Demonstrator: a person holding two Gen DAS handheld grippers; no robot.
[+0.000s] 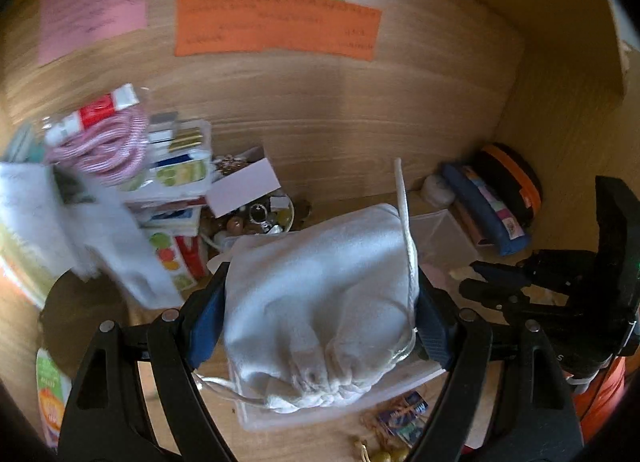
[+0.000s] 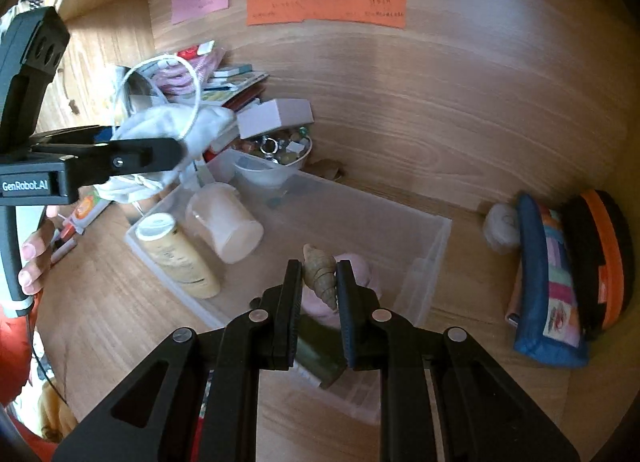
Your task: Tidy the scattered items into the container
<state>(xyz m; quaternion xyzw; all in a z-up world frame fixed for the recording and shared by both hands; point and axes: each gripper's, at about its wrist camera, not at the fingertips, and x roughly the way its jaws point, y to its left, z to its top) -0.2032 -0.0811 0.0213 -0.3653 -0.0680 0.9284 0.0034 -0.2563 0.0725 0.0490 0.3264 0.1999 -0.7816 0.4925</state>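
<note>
My left gripper [image 1: 320, 294] is shut on a white drawstring pouch [image 1: 320, 302] and holds it above the left end of the clear plastic container [image 2: 432, 246]; it also shows in the right wrist view [image 2: 176, 149] with the pouch [image 2: 180, 121]. My right gripper [image 2: 319, 278] is shut on a tan spiral seashell [image 2: 320, 274] over the container. Inside the container lie a cream bottle [image 2: 176, 254], a translucent cup [image 2: 224, 221], a pink soft item [image 2: 360, 282] and a green object [image 2: 320, 358].
A pile of booklets, a pink cord and a tube [image 1: 120, 141] lies at the left. A white bowl of trinkets [image 2: 276, 157] and a small white box [image 2: 276, 113] stand behind the container. A patchwork pouch [image 2: 548, 282], an orange-black case [image 2: 608, 258] and a white ball [image 2: 500, 225] lie at the right.
</note>
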